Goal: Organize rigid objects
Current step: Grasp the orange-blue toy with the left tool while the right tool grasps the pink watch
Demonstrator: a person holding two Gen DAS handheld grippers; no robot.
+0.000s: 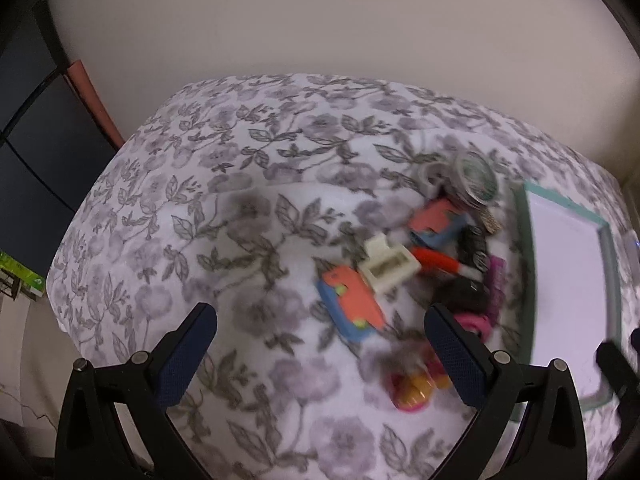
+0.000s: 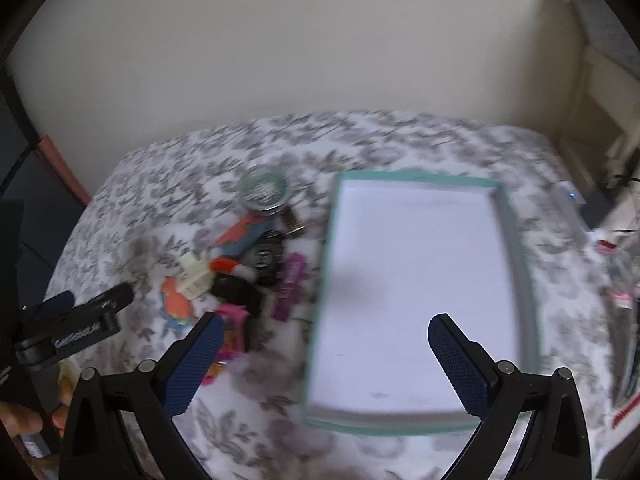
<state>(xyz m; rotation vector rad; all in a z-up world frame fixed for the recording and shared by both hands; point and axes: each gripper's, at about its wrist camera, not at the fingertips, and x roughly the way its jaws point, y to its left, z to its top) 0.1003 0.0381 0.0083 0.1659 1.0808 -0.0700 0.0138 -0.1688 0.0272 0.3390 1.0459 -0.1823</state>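
A heap of small rigid objects lies on the floral cloth: an orange-and-blue toy point(image 1: 352, 306), a cream clip point(image 1: 390, 266), a red marker point(image 1: 438, 261), a tape roll point(image 1: 476, 178), a purple comb point(image 2: 291, 285) and black pieces point(image 1: 464, 298). To its right sits a white tray with a teal rim point(image 2: 516, 248), bare inside. My left gripper point(image 1: 320, 356) is open, low over the cloth just before the heap. My right gripper point(image 2: 326, 364) is open above the tray's near left edge. The left gripper also shows at the left in the right wrist view point(image 2: 76, 322).
A cream wall stands behind the table. Dark furniture point(image 1: 36, 152) is at the left. Cluttered items point(image 2: 624, 280) and a shelf lie at the far right. A pink-and-yellow toy point(image 1: 416, 388) lies near my left gripper's right finger. A hand point(image 2: 24, 420) holds the left gripper.
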